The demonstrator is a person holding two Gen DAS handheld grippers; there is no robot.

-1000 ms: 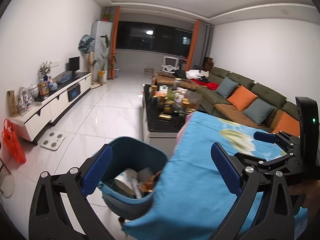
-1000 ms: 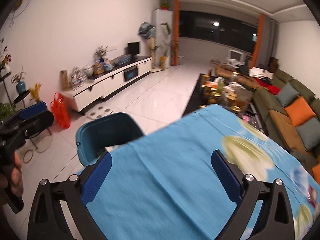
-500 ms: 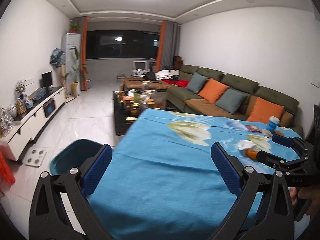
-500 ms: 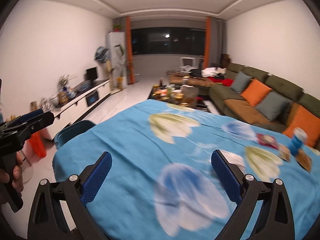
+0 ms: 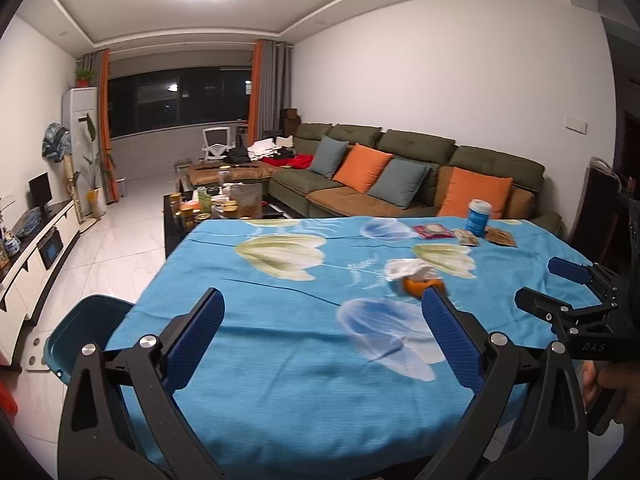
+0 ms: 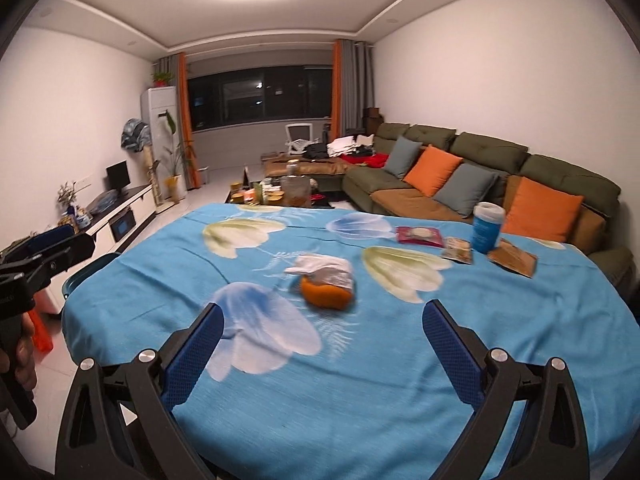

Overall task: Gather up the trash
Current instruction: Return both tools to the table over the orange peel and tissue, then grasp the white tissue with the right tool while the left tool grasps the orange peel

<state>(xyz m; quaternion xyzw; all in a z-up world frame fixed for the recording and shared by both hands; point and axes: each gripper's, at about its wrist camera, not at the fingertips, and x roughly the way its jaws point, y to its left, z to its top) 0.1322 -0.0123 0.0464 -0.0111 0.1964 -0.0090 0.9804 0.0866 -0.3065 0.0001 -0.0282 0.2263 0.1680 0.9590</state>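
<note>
Sitting at the far left, just beside the table's left edge, is the teal bin point(image 5: 76, 328), and both grippers are facing away from it across the blue flowered tablecloth point(image 5: 280, 340). The left gripper point(image 5: 320, 344) is hovering over the near left part of the cloth with its jaws spread wide and nothing between them. Moving right, the nearest piece of trash is lying mid-table: an orange peel point(image 6: 328, 294) with a crumpled white tissue point(image 6: 322, 268) resting on top of it, touching. In the left wrist view this pile is peeking out just behind the right blue finger, so it is lying ahead and to the right of that gripper. The right gripper point(image 6: 322, 344) is also standing wide and empty, and the pile is sitting almost dead ahead of its gap, slightly left of centre, so the right hand looks better lined up. The pile is blurred, but its long axis seems to be running left to right. Farther right, flat wrappers point(image 6: 458, 248) and a blue cup point(image 6: 486, 226) are waiting at the far right side, well apart from both grippers.
</note>
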